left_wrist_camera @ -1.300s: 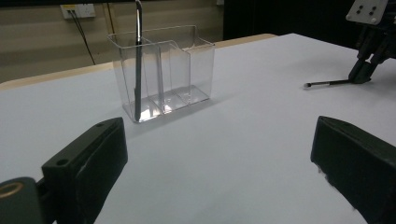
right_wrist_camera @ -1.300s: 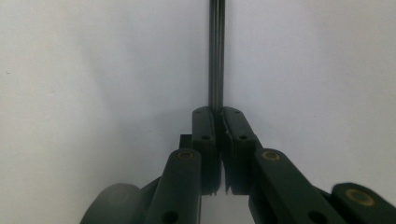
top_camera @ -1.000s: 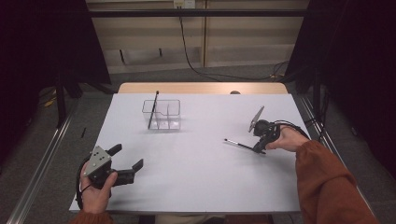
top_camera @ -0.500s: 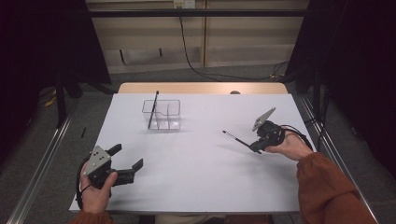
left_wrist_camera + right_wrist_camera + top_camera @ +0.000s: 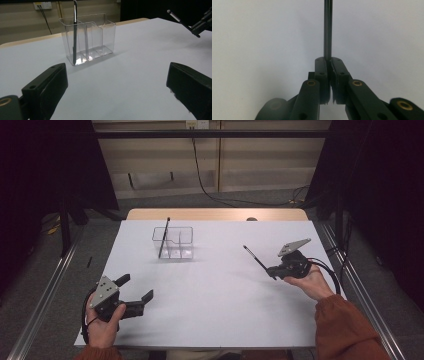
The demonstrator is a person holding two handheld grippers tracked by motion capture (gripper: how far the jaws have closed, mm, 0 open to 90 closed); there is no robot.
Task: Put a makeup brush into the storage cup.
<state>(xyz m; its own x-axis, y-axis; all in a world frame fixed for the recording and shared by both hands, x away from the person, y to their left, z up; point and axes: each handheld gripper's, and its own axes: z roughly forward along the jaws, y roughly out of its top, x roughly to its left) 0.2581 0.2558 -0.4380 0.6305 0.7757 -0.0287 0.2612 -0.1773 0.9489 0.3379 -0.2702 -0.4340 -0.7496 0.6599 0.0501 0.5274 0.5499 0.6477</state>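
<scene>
Nearest the person, at the table's (image 5: 210, 320) front left corner, the left gripper (image 5: 136, 292) rests in the left hand (image 5: 102, 325) just inside the near edge, its jaws spread wide with nothing between them. In the left gripper view both black jaws frame a broad stretch of bare white tabletop.

Farther in, on the right side, the right gripper (image 5: 272, 271) sits in the right hand (image 5: 312, 282), near the right edge. Its jaws are pinched together on the end of a dark pen (image 5: 256, 259), which juts up and away toward the table's middle, lifted off the surface. In the right gripper view the pen (image 5: 327, 30) runs straight out from between the closed jaws.

Beyond, toward the far left, stands a clear compartmented organizer (image 5: 174, 242). Another dark pen (image 5: 164, 236) stands tilted in its leftmost compartment, its top above the rim. The other compartments look empty. Open tabletop lies between the organizer and both grippers; a strip of wood (image 5: 215, 214) shows along the far edge.
</scene>
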